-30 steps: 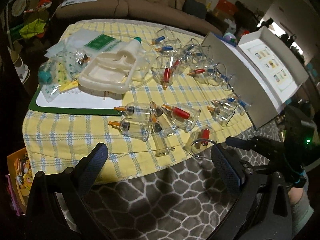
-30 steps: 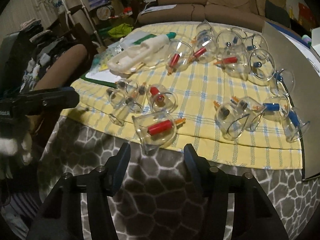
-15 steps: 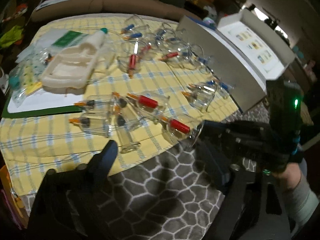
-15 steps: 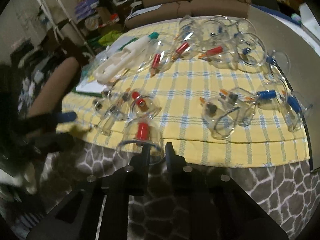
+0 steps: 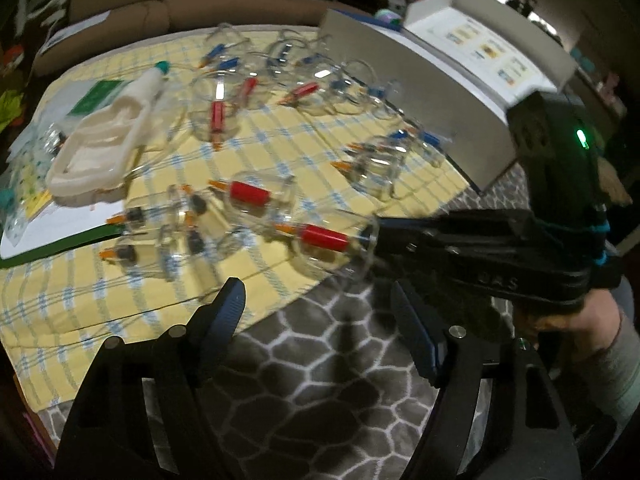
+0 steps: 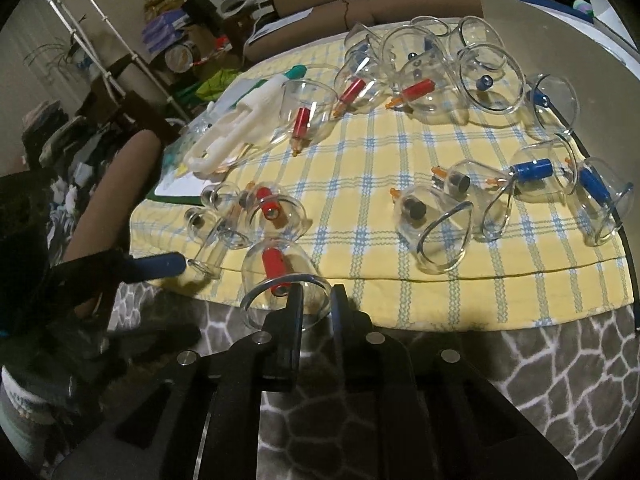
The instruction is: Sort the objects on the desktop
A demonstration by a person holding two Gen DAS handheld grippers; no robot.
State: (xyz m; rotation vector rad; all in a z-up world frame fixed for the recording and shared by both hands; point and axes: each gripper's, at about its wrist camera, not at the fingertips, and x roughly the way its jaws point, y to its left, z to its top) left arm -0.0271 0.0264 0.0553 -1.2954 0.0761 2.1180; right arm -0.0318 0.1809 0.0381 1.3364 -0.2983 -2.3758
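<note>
Many clear cupping cups with red, blue or black valves lie on a yellow checked cloth (image 5: 280, 148) (image 6: 360, 184). My right gripper (image 6: 316, 300) is shut on the rim of a clear cup with a red valve (image 6: 276, 268) at the cloth's front edge; it also shows in the left wrist view (image 5: 328, 240), with the right gripper (image 5: 376, 236) at its rim. My left gripper (image 5: 320, 312) is open and empty, just in front of the cloth's edge. One of its fingers (image 6: 160, 264) shows in the right wrist view.
A white pump gun (image 5: 108, 140) (image 6: 240, 128) lies at the cloth's left, on papers and a green board. A grey box lid (image 5: 420, 92) and an open white box (image 5: 492, 48) stand at the right. A brown sofa is behind. Patterned grey cover hangs in front.
My right gripper closed on the rim of the red-valve cup and tipped it mouth-forward. My left gripper moved closer to the cloth and to the right, staying open.
</note>
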